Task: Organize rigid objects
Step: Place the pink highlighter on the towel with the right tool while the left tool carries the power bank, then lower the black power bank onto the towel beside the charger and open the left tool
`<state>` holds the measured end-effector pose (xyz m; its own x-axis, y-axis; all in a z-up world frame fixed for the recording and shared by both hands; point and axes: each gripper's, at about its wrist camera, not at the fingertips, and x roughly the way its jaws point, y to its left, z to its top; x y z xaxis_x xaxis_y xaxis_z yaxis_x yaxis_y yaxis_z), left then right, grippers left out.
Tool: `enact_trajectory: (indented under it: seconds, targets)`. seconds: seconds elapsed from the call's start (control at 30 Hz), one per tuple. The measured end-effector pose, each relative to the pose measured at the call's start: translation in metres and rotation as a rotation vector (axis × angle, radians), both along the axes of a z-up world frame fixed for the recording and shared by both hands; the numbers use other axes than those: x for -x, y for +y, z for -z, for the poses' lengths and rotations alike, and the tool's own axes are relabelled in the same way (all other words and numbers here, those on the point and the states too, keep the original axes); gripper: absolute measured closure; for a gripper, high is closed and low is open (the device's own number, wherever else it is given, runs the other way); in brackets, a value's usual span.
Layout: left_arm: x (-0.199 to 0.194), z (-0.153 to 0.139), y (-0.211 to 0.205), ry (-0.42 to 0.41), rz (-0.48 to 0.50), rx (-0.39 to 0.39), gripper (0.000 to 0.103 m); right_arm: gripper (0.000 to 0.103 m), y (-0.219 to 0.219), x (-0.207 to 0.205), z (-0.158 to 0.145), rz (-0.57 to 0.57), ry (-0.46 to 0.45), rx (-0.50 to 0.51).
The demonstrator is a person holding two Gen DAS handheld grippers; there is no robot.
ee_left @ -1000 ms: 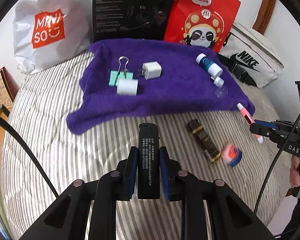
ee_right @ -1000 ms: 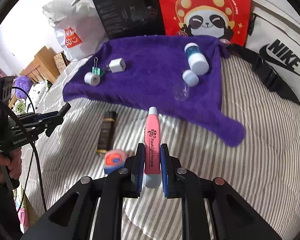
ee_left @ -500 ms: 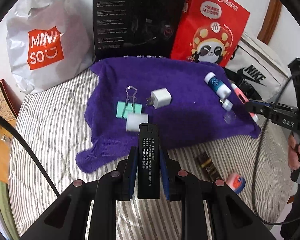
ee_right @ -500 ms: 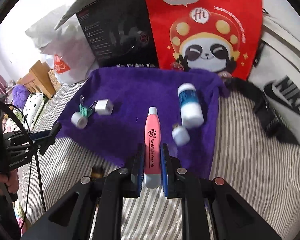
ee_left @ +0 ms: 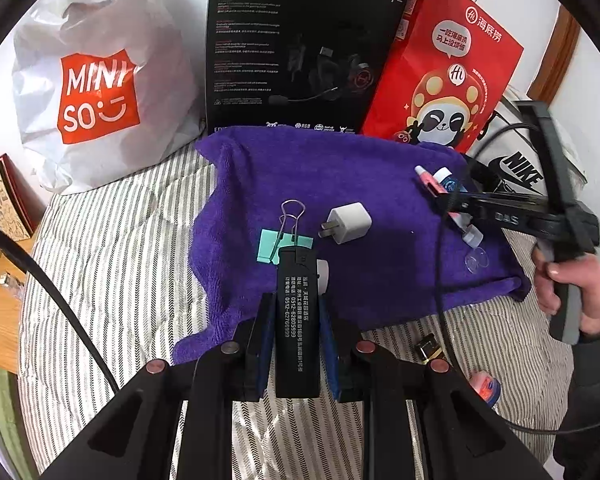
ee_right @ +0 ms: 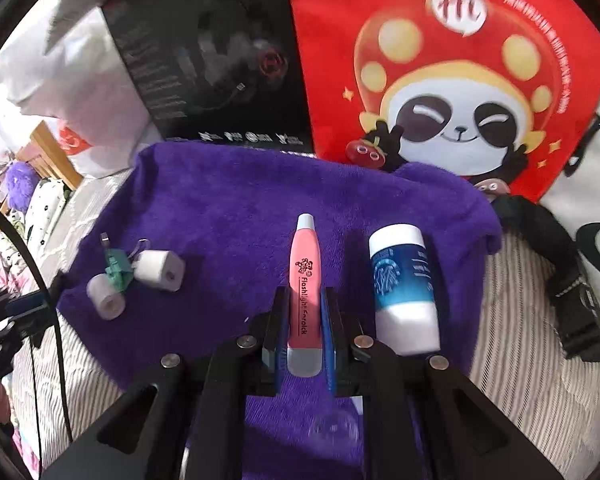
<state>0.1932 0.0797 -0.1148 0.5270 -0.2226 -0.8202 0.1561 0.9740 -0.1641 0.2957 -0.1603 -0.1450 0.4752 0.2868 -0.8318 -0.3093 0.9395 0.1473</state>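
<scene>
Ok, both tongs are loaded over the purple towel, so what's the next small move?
Probably lower the right tongs and release the pink pen-shaped flashlight on the bare purple towel beside the blue-and-white bottle; it already hangs there.

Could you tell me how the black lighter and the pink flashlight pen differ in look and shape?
The black lighter is a flat-sided block with white print, while the pink flashlight pen is rounded, tapers to a pale tip and carries black lettering. Each is clamped lengthwise: the lighter in the left hand-held gripper, the pen in the right hand-held gripper, above the purple towel.
</scene>
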Motion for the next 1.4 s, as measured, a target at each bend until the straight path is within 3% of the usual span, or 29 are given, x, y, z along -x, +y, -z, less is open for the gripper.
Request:
enact_trajectory:
  seconds: [0.27,0.53,0.67,0.73,1.13,1.4]
  targets:
    - [-0.002,0.004,0.008,0.009,-0.006,0.010,0.082,0.088,0.002,-0.026,0.019,0.037,0.020,0.060]
    - [-0.004,0.004,0.008,0.020,0.000,0.028,0.082,0.086,0.007,-0.026,0.024,0.017,0.007,0.091]
    - [-0.006,0.004,0.005,0.027,0.012,0.036,0.082,0.066,0.009,-0.024,0.024,-0.006,0.016,0.055]
    - [-0.007,0.004,0.001,0.027,0.017,0.033,0.082,0.063,0.009,-0.022,0.023,-0.001,0.012,0.052]
    - [-0.023,0.002,-0.037,0.033,0.106,0.040,0.082,0.063,-0.022,0.038,-0.032,0.016,-0.066,0.002]
    - [-0.046,0.014,-0.075,0.060,0.187,0.029,0.082,0.061,-0.065,0.089,-0.039,0.090,-0.070,-0.011]
